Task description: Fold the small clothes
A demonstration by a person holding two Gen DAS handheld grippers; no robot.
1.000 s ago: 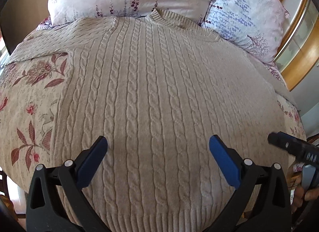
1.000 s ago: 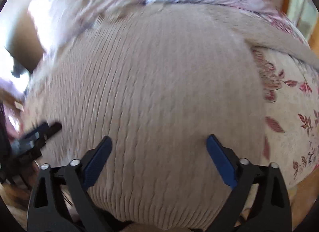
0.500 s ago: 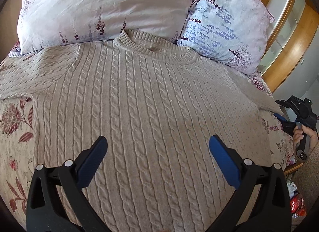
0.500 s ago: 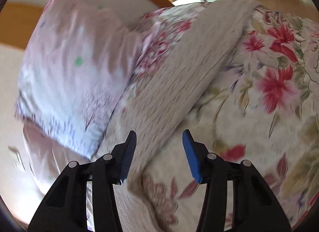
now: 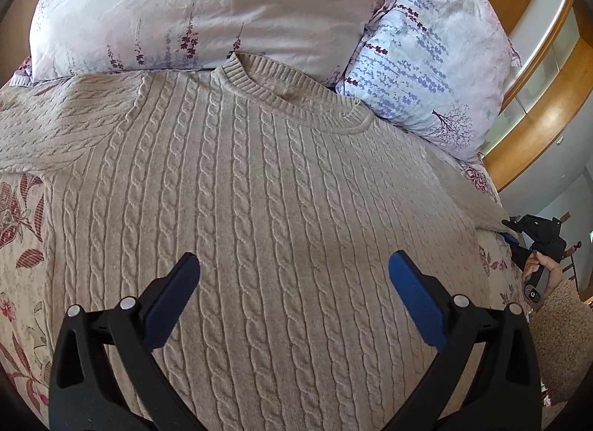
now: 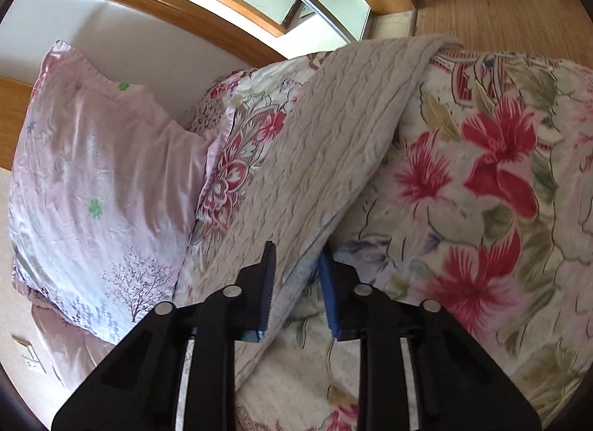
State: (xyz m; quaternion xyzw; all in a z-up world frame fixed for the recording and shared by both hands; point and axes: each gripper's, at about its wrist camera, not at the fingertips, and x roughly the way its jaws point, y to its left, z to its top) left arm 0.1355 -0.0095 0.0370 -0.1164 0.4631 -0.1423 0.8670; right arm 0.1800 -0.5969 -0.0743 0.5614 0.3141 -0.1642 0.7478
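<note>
The sweater [image 5: 259,208], beige cable-knit, lay flat on the floral bedspread [image 6: 481,190], collar toward the pillows [image 5: 222,5]. No writing was legible. The left gripper [image 5: 292,282] hovered over its body, jaws spread wide. The right gripper [image 6: 296,275] had just been closing and pinched the sleeve [image 6: 333,156] at the bed's edge.

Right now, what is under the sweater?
The sweater lies on a floral bedspread, which shows beside it; its collar touches the pillows. What is under its middle is covered.
</note>
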